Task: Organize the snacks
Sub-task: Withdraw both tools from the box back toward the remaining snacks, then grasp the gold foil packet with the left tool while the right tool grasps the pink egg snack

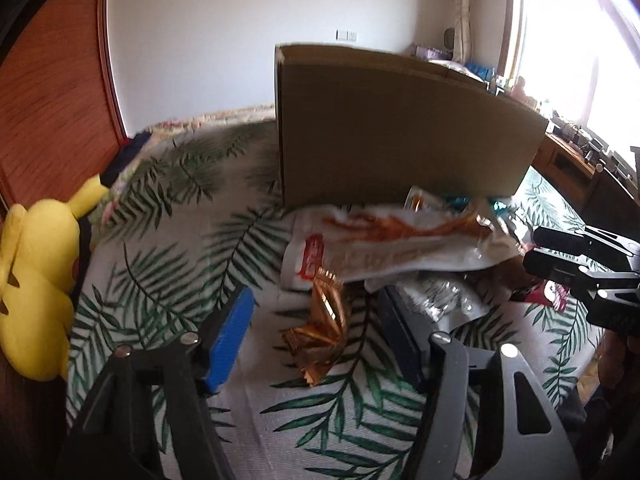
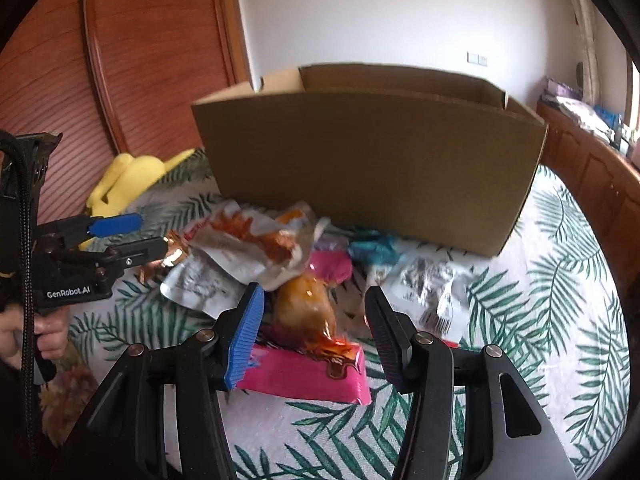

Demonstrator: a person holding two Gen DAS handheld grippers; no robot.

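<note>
Yellow plush (image 1: 36, 280) far left on the leaf-print bed (image 1: 168, 216). Left claw (image 1: 316, 332) half open, straddling a gold wrapper (image 1: 324, 320), gripping nothing. Pile of snacks (image 2: 248, 256) just before the cardboard box (image 2: 368, 172). Right claw (image 2: 314, 326) part open around an orange packet (image 2: 306, 308) atop a pink pack (image 2: 304, 380), pads apparently not pressing. Risks: crinkly foil slipping out; pink pack dragged along; claws colliding.

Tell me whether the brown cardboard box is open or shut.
Open. The brown cardboard box stands upright on the leaf-print cloth, top flaps out of the way, its inner back wall visible. Its contents cannot be seen.
</note>
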